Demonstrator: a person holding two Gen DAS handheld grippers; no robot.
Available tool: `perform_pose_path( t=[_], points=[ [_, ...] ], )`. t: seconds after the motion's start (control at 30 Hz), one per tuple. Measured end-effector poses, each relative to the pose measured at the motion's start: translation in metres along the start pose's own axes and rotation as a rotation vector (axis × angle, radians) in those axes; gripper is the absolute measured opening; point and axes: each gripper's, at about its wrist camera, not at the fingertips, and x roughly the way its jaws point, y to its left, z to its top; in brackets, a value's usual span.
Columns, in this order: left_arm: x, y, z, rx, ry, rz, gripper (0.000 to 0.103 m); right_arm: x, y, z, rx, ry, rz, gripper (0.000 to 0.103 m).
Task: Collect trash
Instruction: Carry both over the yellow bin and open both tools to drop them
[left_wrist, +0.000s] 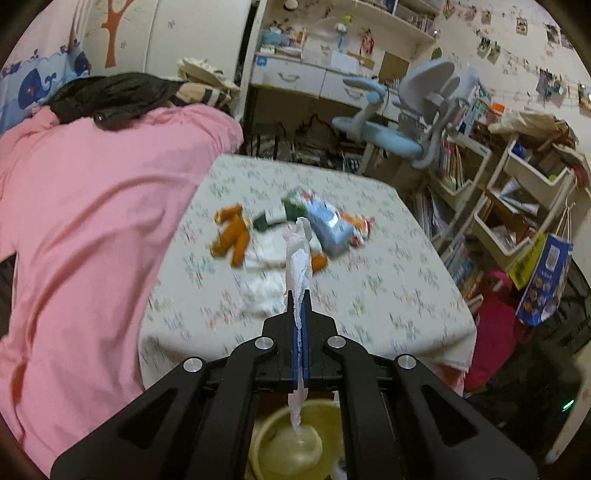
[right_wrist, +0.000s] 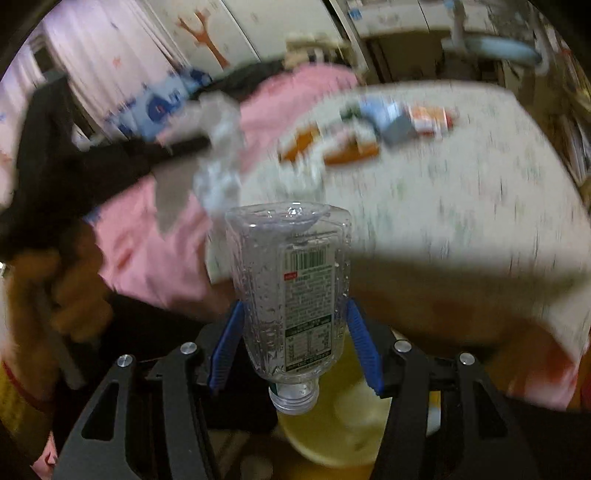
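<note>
My left gripper (left_wrist: 298, 295) is shut on a crumpled white tissue (left_wrist: 297, 258) that sticks out past the fingertips and hangs down behind them over a yellow bin (left_wrist: 291, 443). My right gripper (right_wrist: 293, 310) is shut on a clear plastic bottle (right_wrist: 291, 280), held neck down above the yellow bin (right_wrist: 332, 435). The left gripper with its tissue (right_wrist: 218, 147) shows blurred in the right wrist view. More trash lies on the table (left_wrist: 369, 258): orange peel pieces (left_wrist: 231, 236), a blue carton (left_wrist: 330, 225), white tissues (left_wrist: 262, 280).
The table has a floral cloth and stands beside a bed with a pink cover (left_wrist: 92, 221). A blue-grey chair (left_wrist: 399, 110) and shelves of books and bins (left_wrist: 509, 206) stand beyond the table. A blue paper bag (left_wrist: 546, 280) hangs at the right.
</note>
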Motion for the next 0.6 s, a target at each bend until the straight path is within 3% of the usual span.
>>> perform_pose_path(
  t=[0.2,0.3,0.4,0.6],
  points=[
    [0.005,-0.018,-0.031,0.024,0.072,-0.002,0.002,0.041,-0.012,-0.021,0.011,0.191,-0.051,0.057],
    [0.010,-0.022,-0.043,0.027,0.104,0.003,0.002,0.042,-0.018,-0.023,0.043,0.193,-0.064,0.057],
    [0.013,-0.024,-0.050,0.036,0.129,0.010,0.002,0.034,-0.024,-0.019,0.069,0.137,-0.081,0.063],
    [0.015,-0.036,-0.064,0.069,0.171,0.012,0.002,0.002,-0.030,-0.005,0.093,-0.085,-0.123,0.073]
  ],
)
